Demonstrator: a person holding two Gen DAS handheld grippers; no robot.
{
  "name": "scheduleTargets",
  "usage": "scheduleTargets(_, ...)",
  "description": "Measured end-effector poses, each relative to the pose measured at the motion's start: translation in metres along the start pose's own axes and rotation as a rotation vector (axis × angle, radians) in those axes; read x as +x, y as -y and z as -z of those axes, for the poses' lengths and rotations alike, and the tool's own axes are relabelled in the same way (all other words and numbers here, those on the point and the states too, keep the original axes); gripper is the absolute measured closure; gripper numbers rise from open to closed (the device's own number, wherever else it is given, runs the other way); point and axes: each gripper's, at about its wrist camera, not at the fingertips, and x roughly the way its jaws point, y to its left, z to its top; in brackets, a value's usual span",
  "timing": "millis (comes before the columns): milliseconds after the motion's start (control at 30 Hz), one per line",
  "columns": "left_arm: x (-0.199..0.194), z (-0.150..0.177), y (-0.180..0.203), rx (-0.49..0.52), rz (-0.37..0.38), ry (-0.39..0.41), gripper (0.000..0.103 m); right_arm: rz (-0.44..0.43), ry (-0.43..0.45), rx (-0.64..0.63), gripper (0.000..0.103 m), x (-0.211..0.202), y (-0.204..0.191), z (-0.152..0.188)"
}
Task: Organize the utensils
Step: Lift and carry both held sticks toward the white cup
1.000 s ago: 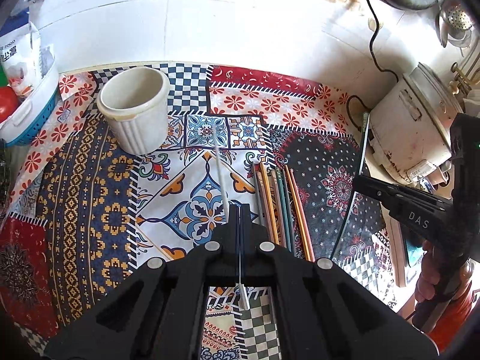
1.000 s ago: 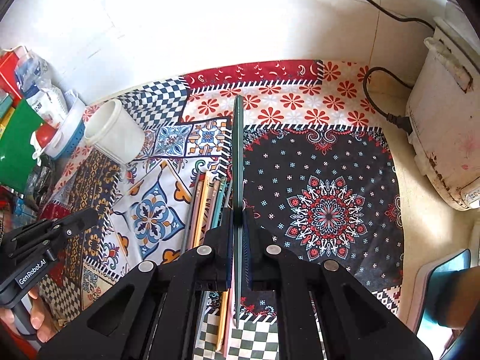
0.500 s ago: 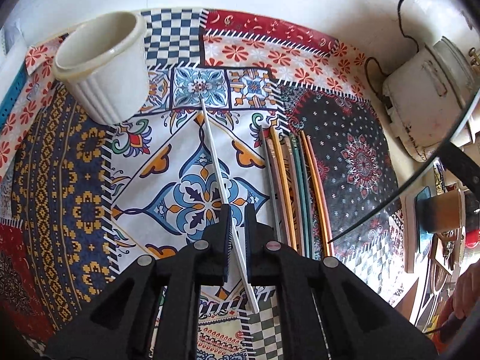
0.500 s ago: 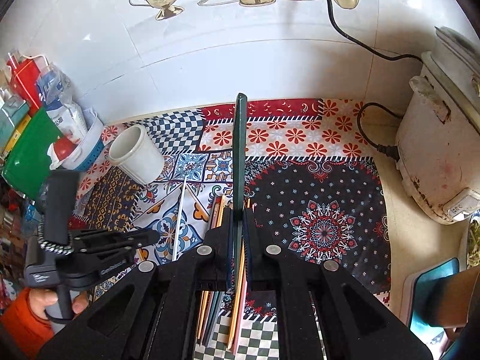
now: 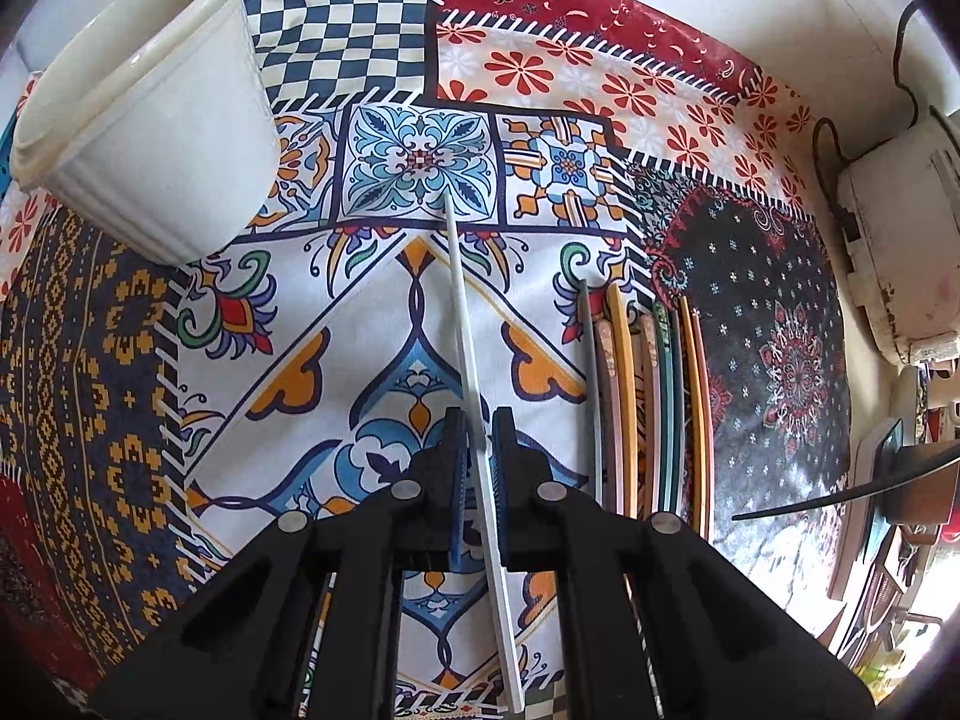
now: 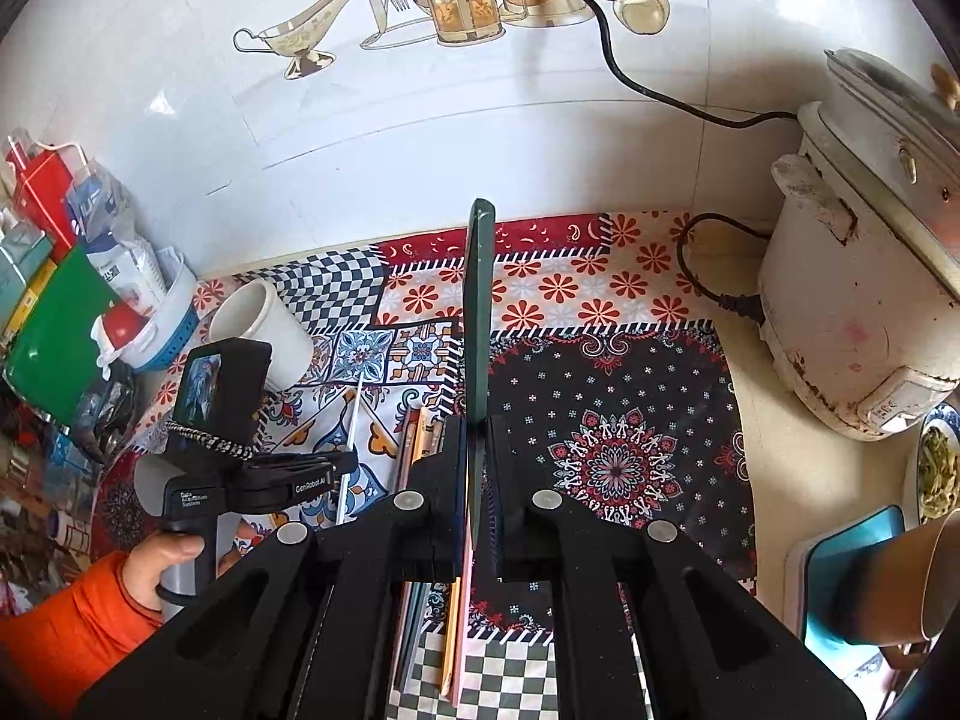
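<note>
My left gripper is open low over the patterned cloth, its jaws on either side of a white chopstick that lies on the cloth. A white ribbed cup stands at the far left. Several coloured chopsticks lie in a row to the right. My right gripper is shut on a dark green chopstick, held up above the cloth and pointing away. The right view also shows the left gripper, the cup and the row.
A patchwork cloth covers the counter. A worn white rice cooker with its cord stands at the right. A blue basket with bottles and packets sits at the left by the tiled wall. A teal tray lies at the right front.
My left gripper has opened, let the white chopstick down on the cloth and moved closer to it. My right gripper has lifted the green chopstick higher.
</note>
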Motion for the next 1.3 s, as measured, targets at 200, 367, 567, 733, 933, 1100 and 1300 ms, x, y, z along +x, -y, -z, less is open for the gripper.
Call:
scheduleTargets(200,0.005,-0.012,0.015,0.086,-0.050,0.001,0.098,-0.001,0.000,0.003,0.098,0.001,0.000,-0.004)
scheduleTargets(367,0.005,-0.015,0.008,0.068,-0.017,-0.006,0.100,-0.011,0.002,0.000,0.098,0.002,-0.004,-0.006)
scheduleTargets(567,-0.030,-0.005,-0.016,0.016,0.028,0.072,0.100,-0.025,0.019,-0.011,0.098,-0.003,-0.010,-0.010)
scheduleTargets(733,-0.071,0.015,-0.022,0.039,0.003,0.175,0.100,-0.033,0.031,-0.030,0.098,-0.004,-0.020,-0.015)
scheduleTargets(933,-0.117,0.041,-0.037,0.014,-0.021,0.285,0.100,-0.056,0.040,-0.060,0.098,-0.001,-0.036,-0.021)
scheduleTargets(1100,-0.152,0.051,-0.043,-0.004,-0.020,0.371,0.100,-0.084,0.059,-0.087,0.098,-0.002,-0.053,-0.029)
scheduleTargets(1300,-0.202,0.054,-0.050,-0.013,-0.039,0.507,0.100,-0.123,0.097,-0.117,0.098,-0.003,-0.078,-0.046)
